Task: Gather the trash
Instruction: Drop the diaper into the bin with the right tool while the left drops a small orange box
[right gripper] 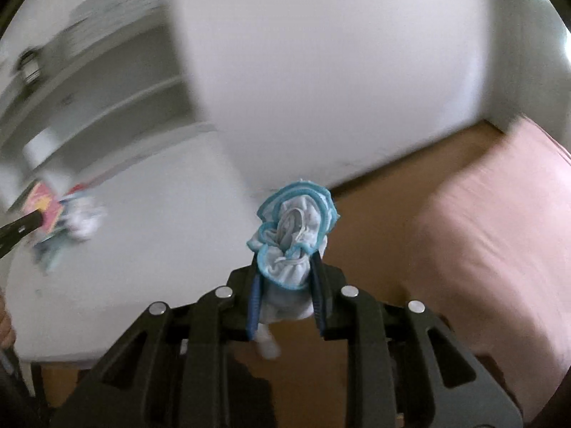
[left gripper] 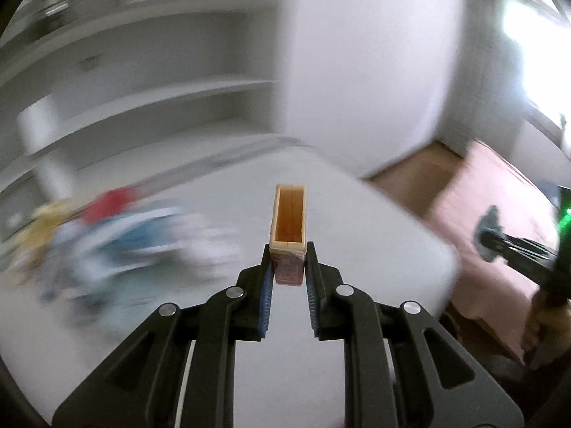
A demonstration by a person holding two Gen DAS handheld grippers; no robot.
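Note:
My left gripper [left gripper: 288, 255] is shut on a small open cardboard box [left gripper: 289, 223], tan with an orange inside and a reddish printed side, held above the white table [left gripper: 357, 221]. My right gripper [right gripper: 285, 262] is shut on a crumpled blue-edged face mask [right gripper: 294, 228], held past the table's right edge over the brown floor [right gripper: 374, 221]. A blurred pile of trash [left gripper: 117, 221] lies on the table at left; it also shows in the right wrist view [right gripper: 67, 221]. The right gripper appears far right in the left wrist view [left gripper: 499, 239].
White shelves [left gripper: 142, 89] stand behind the table, with a white wall [right gripper: 321, 71] to the right. A pink-covered bed [right gripper: 499, 232] lies right of the table across a strip of floor. Both views are motion-blurred.

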